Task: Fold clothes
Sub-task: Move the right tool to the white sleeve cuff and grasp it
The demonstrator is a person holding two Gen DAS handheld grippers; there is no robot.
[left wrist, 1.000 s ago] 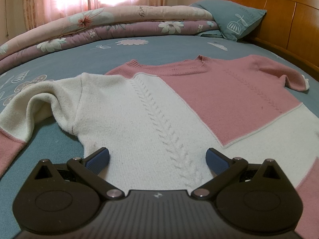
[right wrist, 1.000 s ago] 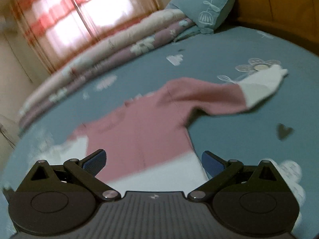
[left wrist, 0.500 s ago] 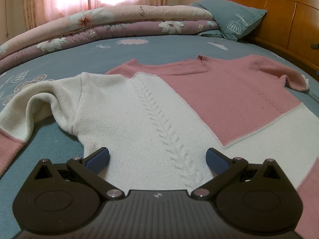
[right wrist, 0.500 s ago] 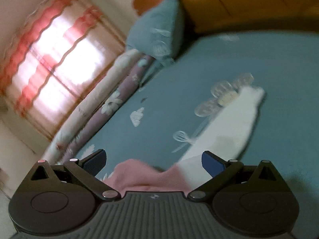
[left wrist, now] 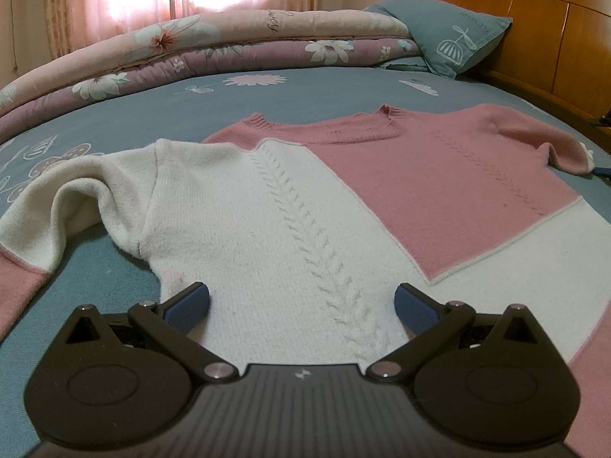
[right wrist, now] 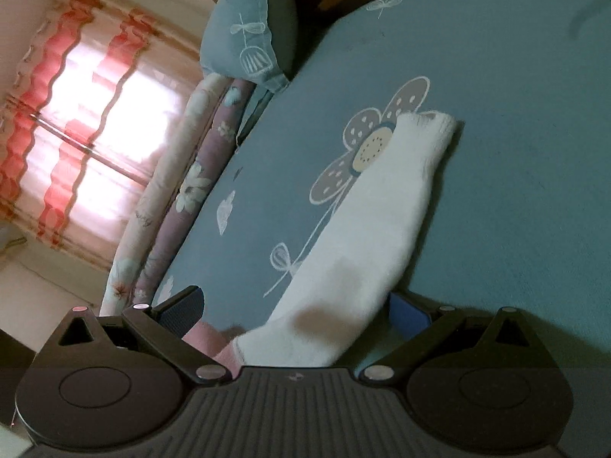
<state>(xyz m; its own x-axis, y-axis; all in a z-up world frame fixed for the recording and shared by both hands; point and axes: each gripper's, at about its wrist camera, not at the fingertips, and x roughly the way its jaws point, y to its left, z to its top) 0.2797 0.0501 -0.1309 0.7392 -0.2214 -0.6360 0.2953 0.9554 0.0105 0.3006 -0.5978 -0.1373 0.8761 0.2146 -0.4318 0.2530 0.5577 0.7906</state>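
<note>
A pink-and-cream knitted sweater (left wrist: 343,206) lies face up and spread flat on the bed (left wrist: 152,114), its ribbed round neckline pointing away from the left wrist camera toward the folded quilts (left wrist: 191,57) at the far side, its hem nearest the lens. The body's long axis runs from the camera out to the collar. A raised cable braid runs down the cream panel along that axis, and a finer braid runs down the pink panel beside it. The cream sleeve bends outward on the left with a pink cuff section low at the picture's edge.

The left tongs (left wrist: 301,301) hang over the hem, blue ribbed pads spread wide apart with nothing between them.

In the right wrist view, the other sleeve (right wrist: 366,229) stretches away from the lens across the teal flower-printed sheet (right wrist: 515,152), soft cream knit ending in a ribbed cuff, with pink knit showing at its near end. The right tongs (right wrist: 294,309) stand apart, one pad on each side of this sleeve; I cannot tell whether either pad touches it. A teal pillow (right wrist: 252,30) leans against the wooden headboard (left wrist: 534,30).
</note>
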